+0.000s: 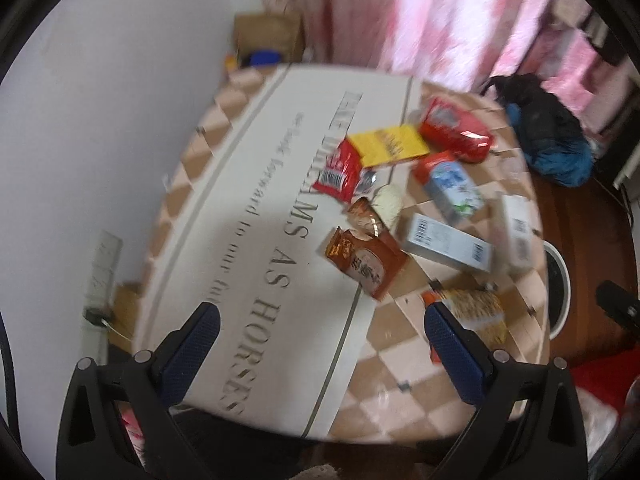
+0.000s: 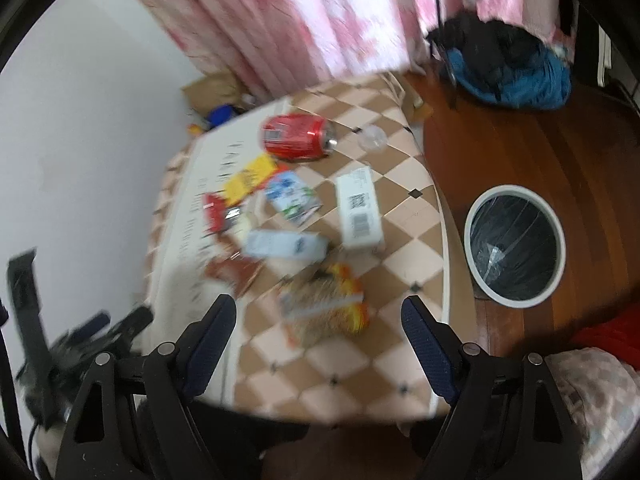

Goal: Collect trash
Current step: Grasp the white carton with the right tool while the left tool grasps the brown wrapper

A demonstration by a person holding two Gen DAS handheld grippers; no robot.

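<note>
Both claws hang above the counter (image 2: 360,364) and point steeply down at it. The left claw (image 1: 322,312) is released, with nothing between its blue pads; under it lies only the cream middle strip with grey letters. The right claw (image 2: 318,306) also stands apart and grasps nothing.

Just ahead of the right claw, between the lines of its two fingers, lies a yellow snack bag (image 2: 324,304), blurred. For the left claw this bag (image 1: 472,312) is beside its right finger. Further ahead lie a brown packet (image 1: 366,258), two white boxes (image 2: 358,212) and (image 2: 286,245), a blue and white carton (image 1: 452,186), a red wrapper (image 1: 338,172), a yellow packet (image 1: 386,144), and farthest a red can (image 2: 298,136).

On the wooden floor, to the right of the right claw and beside the counter edge, stands a white bin (image 2: 516,240) with a black bag inside. Behind are pink curtains (image 2: 320,20).
</note>
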